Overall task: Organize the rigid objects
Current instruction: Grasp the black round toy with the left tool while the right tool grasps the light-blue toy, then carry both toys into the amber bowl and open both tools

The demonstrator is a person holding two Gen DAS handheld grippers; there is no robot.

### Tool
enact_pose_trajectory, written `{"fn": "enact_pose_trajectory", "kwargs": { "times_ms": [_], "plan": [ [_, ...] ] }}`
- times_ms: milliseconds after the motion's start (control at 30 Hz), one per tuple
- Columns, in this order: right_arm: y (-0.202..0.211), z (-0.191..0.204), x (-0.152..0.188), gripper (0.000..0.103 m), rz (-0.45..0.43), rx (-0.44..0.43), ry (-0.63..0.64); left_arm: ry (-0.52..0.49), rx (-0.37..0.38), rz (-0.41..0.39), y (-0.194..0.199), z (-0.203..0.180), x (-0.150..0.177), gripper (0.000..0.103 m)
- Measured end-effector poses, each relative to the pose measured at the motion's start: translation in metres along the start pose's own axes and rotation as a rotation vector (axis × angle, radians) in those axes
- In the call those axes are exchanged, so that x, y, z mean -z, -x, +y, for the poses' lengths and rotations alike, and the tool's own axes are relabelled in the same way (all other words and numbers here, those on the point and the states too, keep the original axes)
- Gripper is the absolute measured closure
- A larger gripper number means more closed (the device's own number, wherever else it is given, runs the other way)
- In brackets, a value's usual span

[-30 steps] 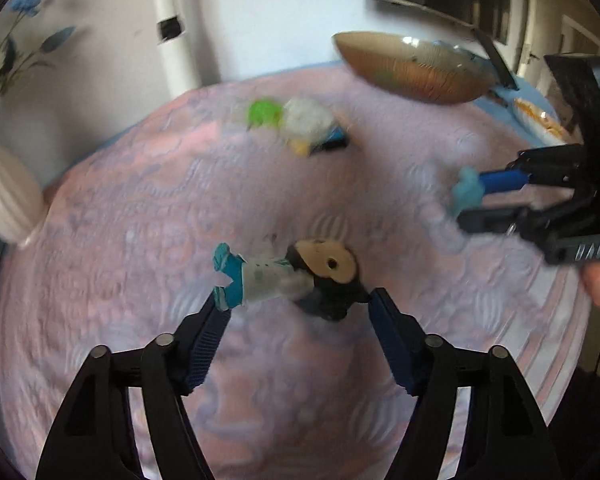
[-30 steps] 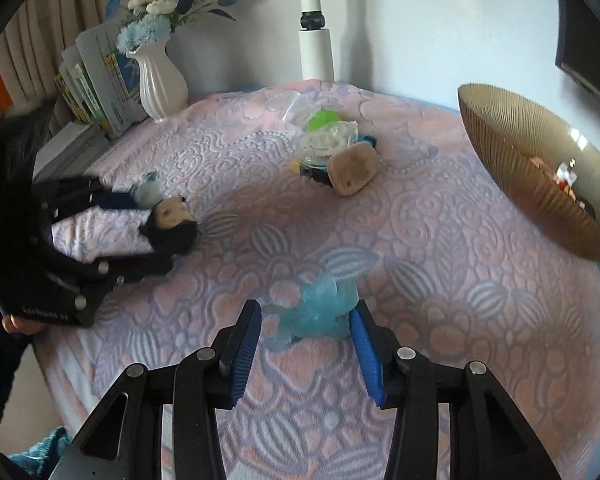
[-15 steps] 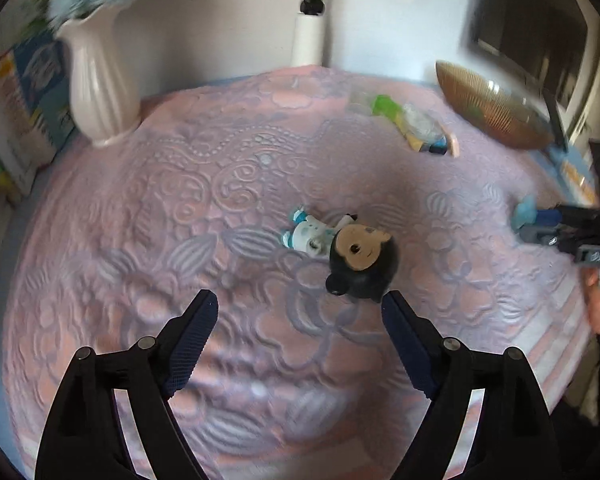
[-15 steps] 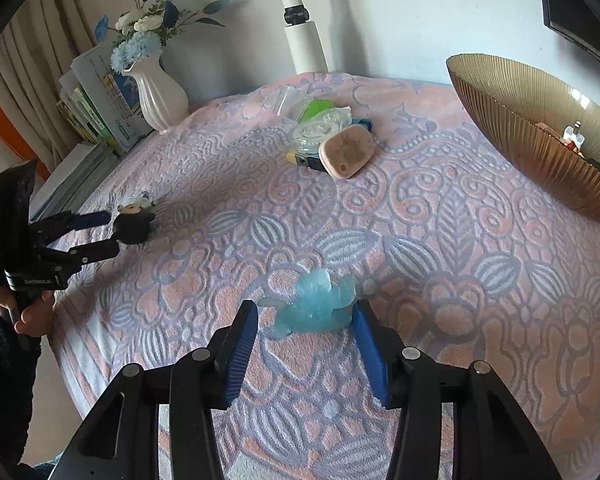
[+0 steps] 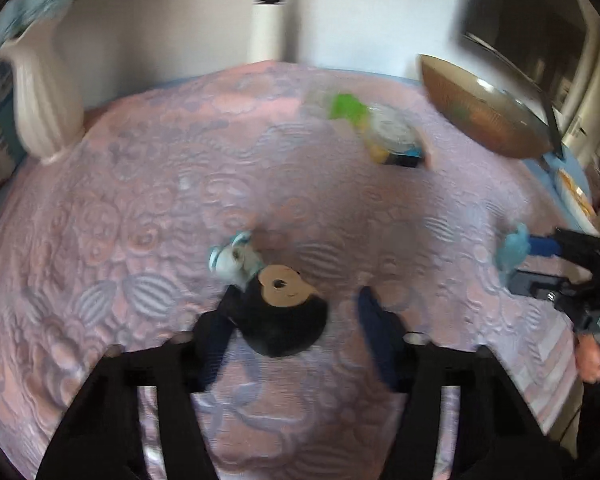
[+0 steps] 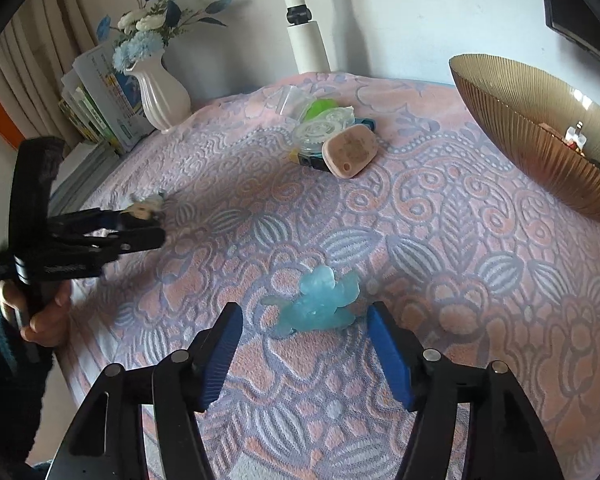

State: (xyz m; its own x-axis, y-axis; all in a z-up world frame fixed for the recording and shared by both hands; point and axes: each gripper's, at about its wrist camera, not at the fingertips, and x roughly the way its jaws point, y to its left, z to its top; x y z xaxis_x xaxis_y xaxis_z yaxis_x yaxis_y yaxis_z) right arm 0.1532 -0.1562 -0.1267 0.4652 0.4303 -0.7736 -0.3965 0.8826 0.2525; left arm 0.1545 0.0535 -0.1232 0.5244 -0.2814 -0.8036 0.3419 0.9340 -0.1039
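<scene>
A small doll (image 5: 276,300) with black hair, a tan face and a pale blue body lies on the pink patterned cloth (image 5: 140,220). My left gripper (image 5: 296,320) straddles its head, jaws closing; the left pad is at the hair and the right pad stands clear of it. The picture is blurred. A translucent light blue figure (image 6: 316,304) lies on the cloth just ahead of my right gripper (image 6: 306,354). Its jaws are opening, and both blue pads stand apart from the figure. The right wrist view also shows the left gripper (image 6: 156,226) over the doll (image 6: 146,206) at the left.
A ribbed golden bowl (image 6: 540,140) with small items stands at the right. Toward the back lie a green piece, a clear round case and a pink tag (image 6: 350,152). A white vase (image 6: 164,96), books (image 6: 100,100) and a white pole (image 6: 304,36) line the back edge.
The left gripper pulled back from the doll, then came close again with narrower jaws. The right gripper's jaws widened off the blue figure, which stays on the cloth.
</scene>
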Motion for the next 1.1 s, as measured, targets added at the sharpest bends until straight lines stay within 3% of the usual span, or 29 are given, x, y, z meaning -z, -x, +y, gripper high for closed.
{"fn": "enact_pose_trajectory", "kwargs": {
  "times_ms": [33, 133, 200, 233, 267, 400, 433, 533, 567, 700, 800, 833, 900, 1000, 1100],
  "plan": [
    [0.000, 0.000, 0.000, 0.039, -0.001, -0.003, 0.001, -0.018, 0.015, -0.004, 0.001, -0.004, 0.000, 0.065],
    [0.001, 0.000, 0.000, 0.038, 0.000, -0.012, -0.002, -0.062, -0.023, 0.008, 0.000, -0.015, 0.003, 0.063],
    [0.001, -0.001, 0.001, 0.038, -0.003, -0.016, -0.007, -0.052, -0.024, 0.013, -0.002, -0.013, 0.004, 0.048],
    [0.002, -0.001, 0.001, 0.038, -0.004, -0.018, -0.010, -0.035, -0.025, 0.012, 0.000, -0.012, 0.004, 0.034],
    [0.002, -0.002, 0.002, 0.038, -0.005, -0.021, -0.014, -0.019, -0.035, 0.004, 0.002, -0.010, 0.004, 0.029],
    [0.003, -0.001, 0.003, 0.038, -0.007, -0.026, -0.024, 0.028, -0.028, -0.008, 0.007, -0.006, 0.002, 0.029],
    [0.004, -0.001, 0.003, 0.038, -0.008, -0.024, -0.023, 0.034, -0.034, -0.016, 0.007, -0.007, 0.000, 0.030],
    [0.004, -0.001, 0.004, 0.038, -0.009, -0.017, -0.020, 0.014, -0.063, 0.013, -0.007, -0.010, -0.006, 0.062],
    [0.004, 0.000, 0.004, 0.038, -0.009, -0.015, -0.019, 0.006, -0.064, 0.014, -0.011, -0.012, -0.008, 0.066],
    [0.006, 0.001, 0.003, 0.038, -0.018, 0.016, -0.036, 0.004, -0.062, -0.021, -0.011, -0.014, -0.004, 0.066],
    [0.008, -0.001, -0.001, 0.039, -0.036, -0.009, -0.111, 0.022, -0.039, -0.025, -0.009, -0.011, -0.003, 0.066],
    [0.006, 0.001, -0.003, 0.045, -0.038, -0.007, -0.123, 0.024, -0.038, -0.027, -0.009, -0.011, -0.004, 0.066],
    [-0.001, 0.011, -0.007, 0.057, -0.017, 0.076, -0.086, 0.020, -0.037, -0.040, -0.004, -0.013, -0.004, 0.066],
    [0.006, 0.032, -0.008, 0.058, -0.049, 0.164, 0.014, 0.002, -0.004, -0.078, 0.009, -0.019, -0.014, 0.066],
    [0.040, 0.029, -0.017, 0.058, -0.123, 0.172, 0.012, -0.061, 0.019, -0.121, 0.024, -0.035, -0.041, 0.066]
  ]
}}
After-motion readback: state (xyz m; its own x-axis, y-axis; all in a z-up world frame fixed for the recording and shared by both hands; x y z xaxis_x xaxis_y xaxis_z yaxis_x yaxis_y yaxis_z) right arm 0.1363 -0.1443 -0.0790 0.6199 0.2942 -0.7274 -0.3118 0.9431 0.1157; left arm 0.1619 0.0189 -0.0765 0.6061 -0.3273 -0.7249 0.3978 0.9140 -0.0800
